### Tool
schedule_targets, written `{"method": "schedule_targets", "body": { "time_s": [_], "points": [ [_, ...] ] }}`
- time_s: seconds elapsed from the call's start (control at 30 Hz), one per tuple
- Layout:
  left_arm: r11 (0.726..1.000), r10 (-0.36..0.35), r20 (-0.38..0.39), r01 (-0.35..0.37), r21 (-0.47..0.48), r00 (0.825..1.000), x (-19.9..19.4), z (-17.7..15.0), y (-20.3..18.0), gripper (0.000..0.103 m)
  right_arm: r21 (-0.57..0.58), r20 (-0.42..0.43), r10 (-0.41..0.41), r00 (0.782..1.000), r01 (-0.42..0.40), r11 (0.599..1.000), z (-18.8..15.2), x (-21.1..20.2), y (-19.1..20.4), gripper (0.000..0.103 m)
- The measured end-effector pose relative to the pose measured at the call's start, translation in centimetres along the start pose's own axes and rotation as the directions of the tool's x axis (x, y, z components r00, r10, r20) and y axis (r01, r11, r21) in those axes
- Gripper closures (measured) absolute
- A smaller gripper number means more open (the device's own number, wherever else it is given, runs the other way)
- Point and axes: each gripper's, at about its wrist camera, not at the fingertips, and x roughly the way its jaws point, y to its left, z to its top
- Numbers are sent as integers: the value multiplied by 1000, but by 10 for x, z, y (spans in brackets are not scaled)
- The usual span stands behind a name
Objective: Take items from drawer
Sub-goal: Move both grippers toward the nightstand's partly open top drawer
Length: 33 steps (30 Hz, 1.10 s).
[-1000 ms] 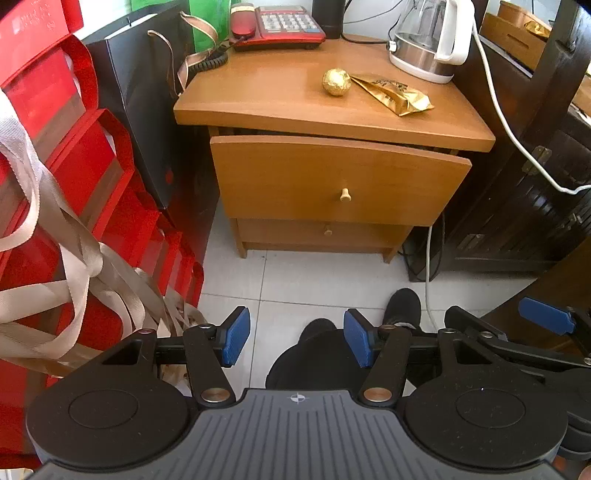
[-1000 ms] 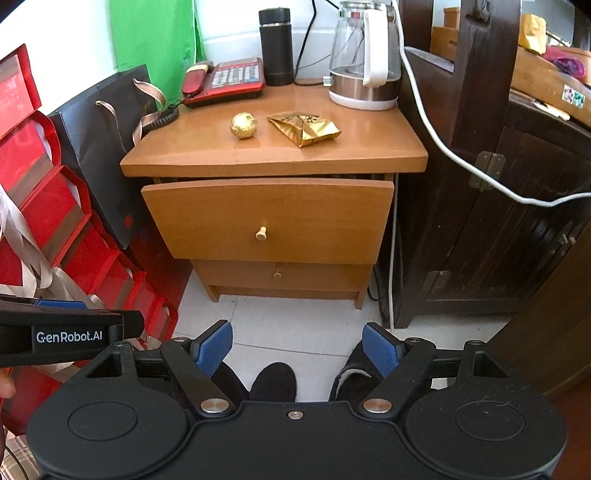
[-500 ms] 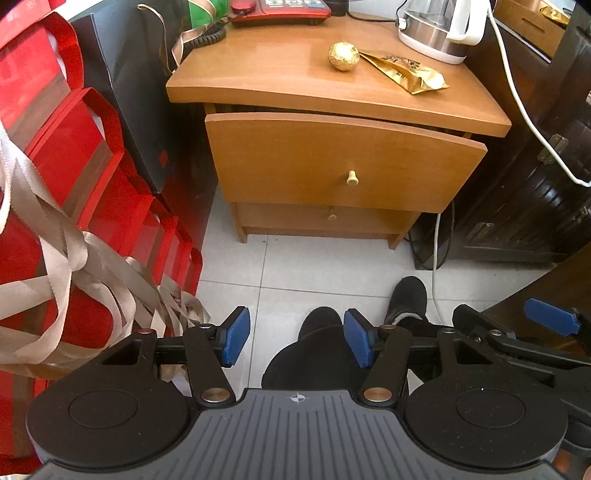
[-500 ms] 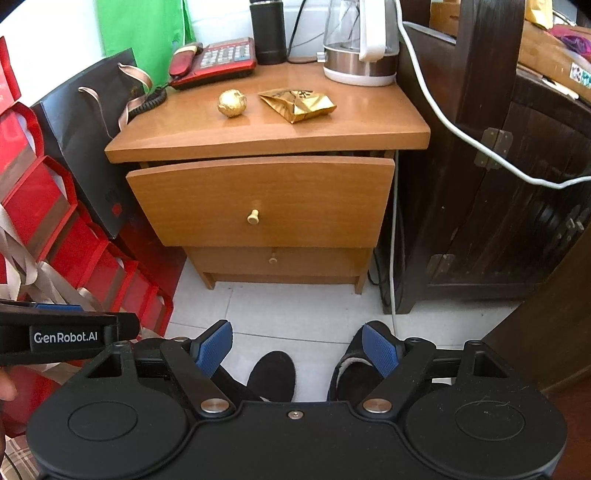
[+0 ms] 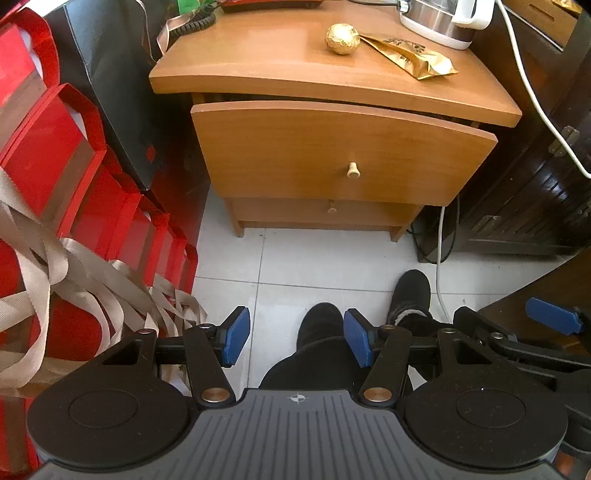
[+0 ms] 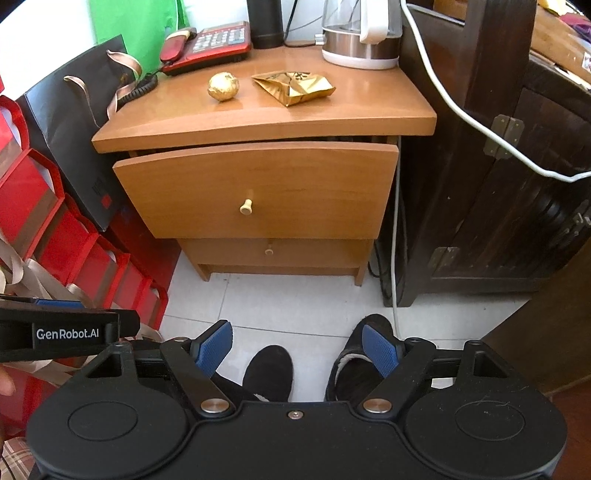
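Observation:
A wooden nightstand (image 5: 332, 81) (image 6: 266, 122) stands ahead. Its top drawer (image 5: 332, 151) (image 6: 258, 188) is pulled out a little, with a small pale knob (image 5: 352, 170) (image 6: 246, 206); its inside is hidden. A lower drawer (image 6: 273, 253) sits shut beneath. On top lie a gold foil ball (image 5: 342, 33) (image 6: 223, 86) and a gold packet (image 5: 410, 57) (image 6: 295, 87). My left gripper (image 5: 295, 341) hangs open and empty above the floor. My right gripper (image 6: 297, 350) is open and empty too, well short of the drawer.
Red gift bags (image 5: 55, 177) with beige ribbon handles crowd the left, beside a black bag (image 6: 70, 122). A red phone (image 6: 210, 46), a dark flask (image 6: 264, 22) and a kettle (image 6: 360, 33) stand at the back. A dark cabinet (image 6: 498, 203) and white cable (image 6: 465, 114) lie right. Feet (image 6: 269, 373) rest on tiles.
Both grippers have moved forward towards the nightstand and tilted down, so it looks larger and higher in the frames. Both stay open.

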Motion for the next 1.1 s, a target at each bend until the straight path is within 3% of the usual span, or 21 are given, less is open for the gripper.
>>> {"method": "schedule_targets", "body": {
  "time_s": [1.1],
  "points": [
    [999,-21,-50,23,44,999,51,49,-13,43,-62,-48,-2,999,-1,998,29,41,-9,27]
  ]
}}
